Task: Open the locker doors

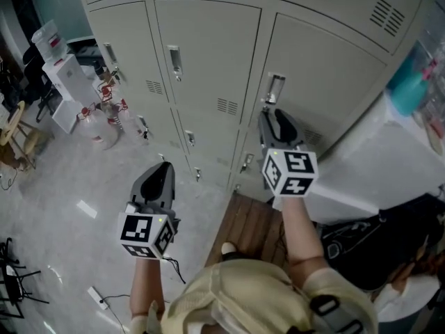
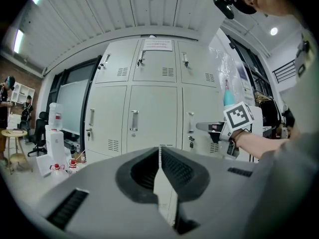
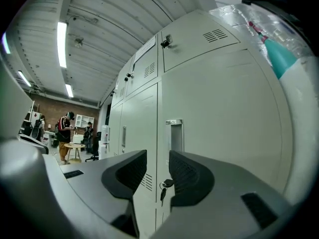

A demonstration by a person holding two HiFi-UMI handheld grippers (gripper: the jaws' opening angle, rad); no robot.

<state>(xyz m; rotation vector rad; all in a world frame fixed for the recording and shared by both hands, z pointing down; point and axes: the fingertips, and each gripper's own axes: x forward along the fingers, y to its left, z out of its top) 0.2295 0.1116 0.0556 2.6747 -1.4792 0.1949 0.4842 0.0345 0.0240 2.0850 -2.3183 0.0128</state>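
A bank of pale grey lockers (image 1: 208, 54) stands in front of me, all doors closed. My right gripper (image 1: 266, 115) is held up close to the right door, just below its recessed handle (image 1: 276, 88), jaws open with nothing between them. In the right gripper view the handle (image 3: 174, 133) and a key (image 3: 164, 185) hanging in the lock show through the gap of the right gripper (image 3: 158, 166). My left gripper (image 1: 165, 165) hangs lower and farther back, shut and empty. The left gripper (image 2: 160, 156) faces the middle door's handle (image 2: 133, 120), with the right gripper (image 2: 207, 127) reaching in from the right.
Water jugs (image 1: 94, 127) and a white cabinet (image 1: 66, 75) stand on the floor at the left of the lockers. A white table (image 1: 389, 158) adjoins them on the right, above a black bag (image 1: 354, 249). People (image 3: 65, 128) stand by a round table (image 3: 74, 147) far off.
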